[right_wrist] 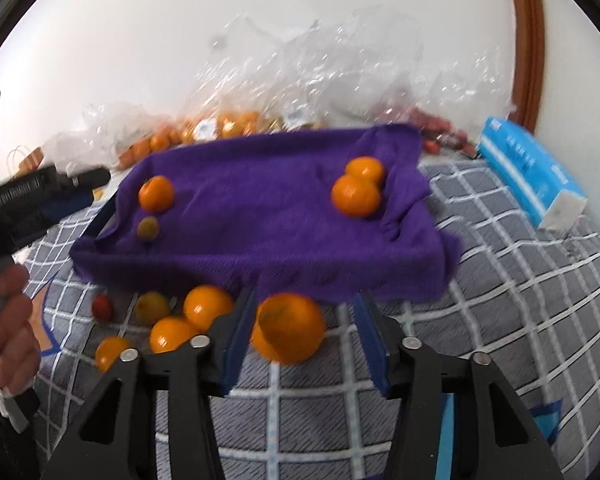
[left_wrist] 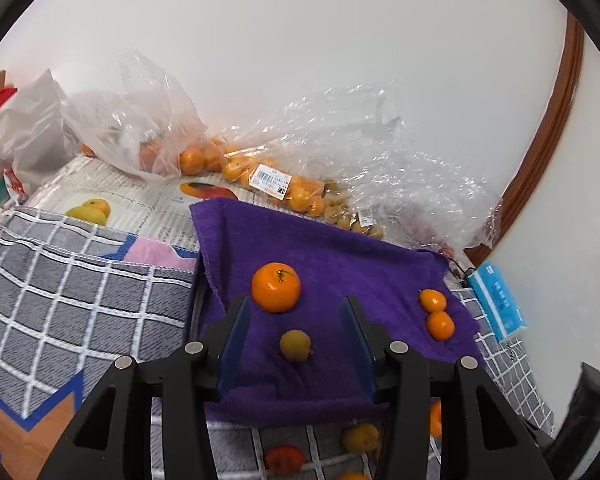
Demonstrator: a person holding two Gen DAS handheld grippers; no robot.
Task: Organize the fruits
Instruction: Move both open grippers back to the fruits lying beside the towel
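Note:
A purple towel (left_wrist: 340, 264) lies over a tray, with a large orange (left_wrist: 276, 287), a small yellow-green fruit (left_wrist: 295, 345) and two small oranges (left_wrist: 436, 312) on it. My left gripper (left_wrist: 296, 304) hovers open above the towel; the yellow-green fruit lies between its fingers, untouched. In the right wrist view, my right gripper (right_wrist: 307, 296) stands open in front of the towel (right_wrist: 260, 208). A big orange (right_wrist: 290, 328) sits between its fingers against the left pad, with a gap to the right pad. Several loose fruits (right_wrist: 172, 320) lie to the left on the checked cloth.
Clear plastic bags of oranges (left_wrist: 260, 176) and small fruits line the wall behind the towel. A blue tissue pack (right_wrist: 532, 176) lies at the right. A person's hand (right_wrist: 8, 320) holds the left gripper (right_wrist: 88, 180) at the left edge. Grey checked cloth (right_wrist: 500, 280) covers the surface.

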